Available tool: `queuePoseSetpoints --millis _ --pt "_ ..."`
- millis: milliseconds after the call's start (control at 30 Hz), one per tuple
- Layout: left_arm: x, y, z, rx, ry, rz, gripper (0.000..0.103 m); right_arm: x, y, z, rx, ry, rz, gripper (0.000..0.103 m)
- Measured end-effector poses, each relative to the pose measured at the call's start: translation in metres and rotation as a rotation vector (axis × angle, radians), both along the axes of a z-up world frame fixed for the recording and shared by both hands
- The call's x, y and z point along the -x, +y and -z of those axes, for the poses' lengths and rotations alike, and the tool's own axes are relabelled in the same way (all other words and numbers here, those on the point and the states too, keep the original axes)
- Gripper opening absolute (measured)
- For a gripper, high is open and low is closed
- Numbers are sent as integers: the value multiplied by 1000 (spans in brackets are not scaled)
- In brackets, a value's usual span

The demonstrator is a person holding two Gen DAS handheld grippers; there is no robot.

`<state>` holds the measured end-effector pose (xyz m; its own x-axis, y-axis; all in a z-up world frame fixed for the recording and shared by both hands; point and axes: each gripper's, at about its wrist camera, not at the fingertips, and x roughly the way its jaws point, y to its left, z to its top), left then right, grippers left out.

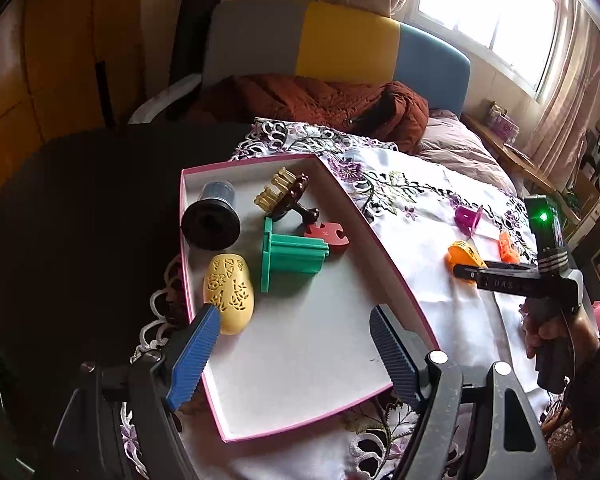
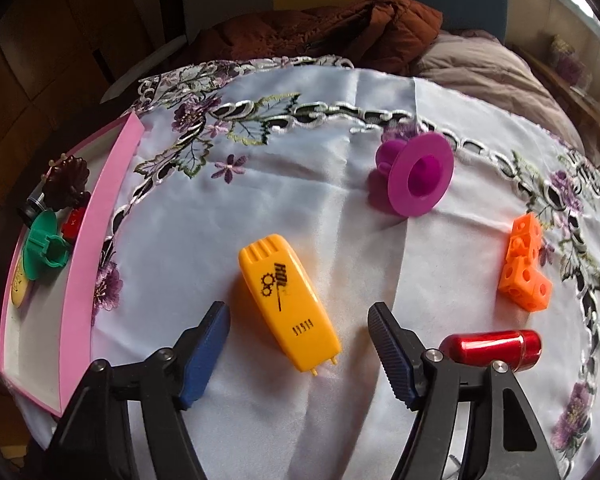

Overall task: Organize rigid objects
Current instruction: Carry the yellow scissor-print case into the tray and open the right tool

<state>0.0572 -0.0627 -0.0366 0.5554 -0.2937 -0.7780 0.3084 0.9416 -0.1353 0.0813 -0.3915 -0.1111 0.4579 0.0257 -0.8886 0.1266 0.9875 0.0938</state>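
1. Fingers first, left wrist view: my left gripper (image 1: 296,330) is spread wide and grasps nothing, hovering over the near, bare part of the pink-rimmed tray (image 1: 384,276). One blue pad (image 1: 198,344) sits just beside the yellow perforated pod (image 1: 229,294), though I cannot tell if they touch.
2. Same view: the tray already holds the pod, a green flanged piece (image 1: 290,256), a red puzzle piece (image 1: 328,236), a brown comb-like thing (image 1: 290,196) and a black spool (image 1: 212,216). Out on the white embroidered cloth (image 1: 428,240) my right gripper (image 1: 466,272) reaches toward the orange case (image 1: 464,254).
3. Right wrist view: my right gripper (image 2: 300,320) is released, jaws wide apart, with the orange case (image 2: 288,300) lying flat on the cloth between them, touched by neither pad.
4. Handling, as I judge it: hard moulded plastic, light, probably hollow, stiff and not fragile, but smooth enough to slip. I would pinch it across its narrow width, near the middle, on the flat side walls.
5. Its long axis runs diagonally, ribbed end away and to my left, the end with two small prongs toward me and to my right, so my jaws need a slight twist to square up.
6. Still loose on the cloth: purple spool (image 2: 414,172), orange block (image 2: 526,264), red cylinder (image 2: 494,346).
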Motion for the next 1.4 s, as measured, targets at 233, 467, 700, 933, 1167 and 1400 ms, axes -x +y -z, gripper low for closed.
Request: queuePoseSetpoints --millis 233,467,700,933,1167,1400 --pt "4 -4 3 -3 11 16 78 -8 3 -7 48 -43 -9 71" --pt "11 1 -6 -41 -52 -1 78 -13 17 2 68 14 -28 26" --pt "10 13 -6 -40 -47 -22 78 -7 24 -7 22 19 18 26" --pt "10 27 -2 -25 -32 -46 78 -4 64 -41 -31 -61 -47 26" --pt "8 34 0 -9 -19 -61 78 -4 122 -68 -75 -107 -161 26" --pt "6 42 3 4 -6 -78 78 -6 167 -67 -95 -94 -243 26"
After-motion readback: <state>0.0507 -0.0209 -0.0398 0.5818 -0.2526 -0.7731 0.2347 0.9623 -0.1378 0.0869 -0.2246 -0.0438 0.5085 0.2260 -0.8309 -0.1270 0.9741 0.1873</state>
